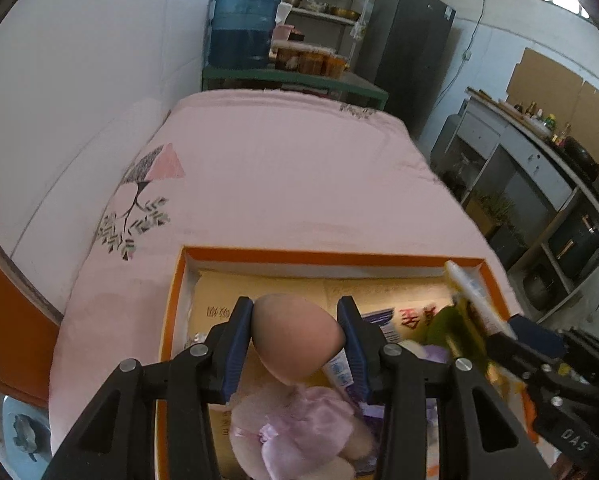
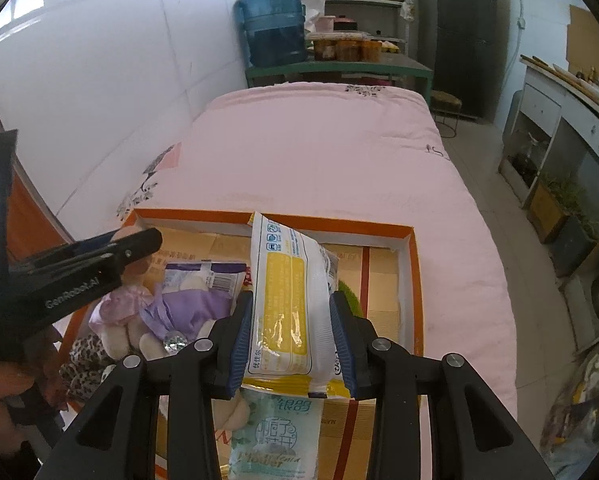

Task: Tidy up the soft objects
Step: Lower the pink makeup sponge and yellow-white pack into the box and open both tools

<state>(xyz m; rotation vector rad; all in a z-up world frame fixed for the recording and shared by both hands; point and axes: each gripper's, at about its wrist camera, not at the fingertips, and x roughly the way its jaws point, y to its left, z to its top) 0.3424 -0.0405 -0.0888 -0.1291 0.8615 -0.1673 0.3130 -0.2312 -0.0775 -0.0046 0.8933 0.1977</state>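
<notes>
Directly above the orange box (image 1: 171, 344), both loads held, ready to lower.
Left gripper (image 1: 295, 336) clenched on a pink egg-shaped sponge (image 1: 295, 340), long axis tipped toward the box's near end; right gripper (image 2: 293, 336) clamped across a white-and-yellow tissue pack (image 2: 287, 300), standing lengthwise over the box's right half. Inside already: plush doll (image 1: 299, 428), purple packet (image 2: 203, 280), another tissue pack (image 2: 275, 436). Box resting on a pink bed (image 1: 279, 168).

We read "GenRobot.AI" on the left gripper (image 2: 84, 285), "DAS" on the right gripper (image 1: 574, 440), and "银鸽" on the pale tissue pack (image 2: 277, 436) near the orange box's (image 2: 413, 236) front edge.
</notes>
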